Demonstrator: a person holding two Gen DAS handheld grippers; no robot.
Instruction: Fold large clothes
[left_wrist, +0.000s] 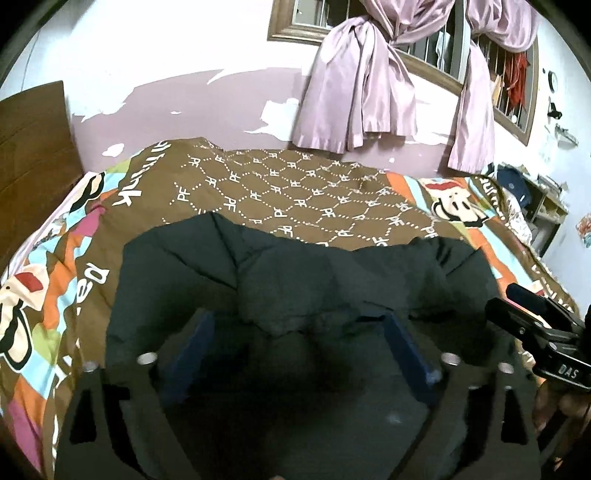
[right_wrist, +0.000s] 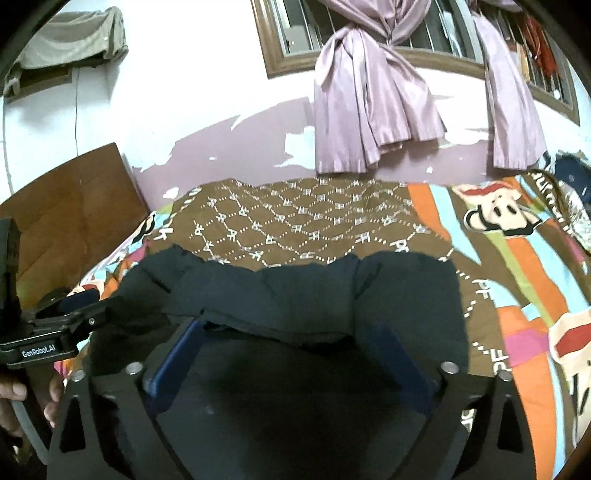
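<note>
A large dark padded garment (left_wrist: 295, 273) lies on the bed's patterned cover (left_wrist: 295, 184); it also shows in the right wrist view (right_wrist: 314, 291). My left gripper (left_wrist: 295, 325) is open, its blue fingers (left_wrist: 192, 343) spread wide over the garment's near edge. A fold of fabric drapes across the fingertips. My right gripper (right_wrist: 291, 332) is open too, its blue fingers (right_wrist: 173, 362) spread over the near edge, with cloth bunched between them. The right gripper shows at the right edge of the left wrist view (left_wrist: 535, 317). The left gripper shows at the left edge of the right wrist view (right_wrist: 74, 306).
A brown and multicoloured cartoon bedcover (right_wrist: 517, 258) spreads to both sides. A wooden headboard (left_wrist: 33, 155) stands at the left. Pink knotted curtains (left_wrist: 354, 92) hang at a barred window behind the bed. A cluttered shelf (left_wrist: 532, 195) stands at far right.
</note>
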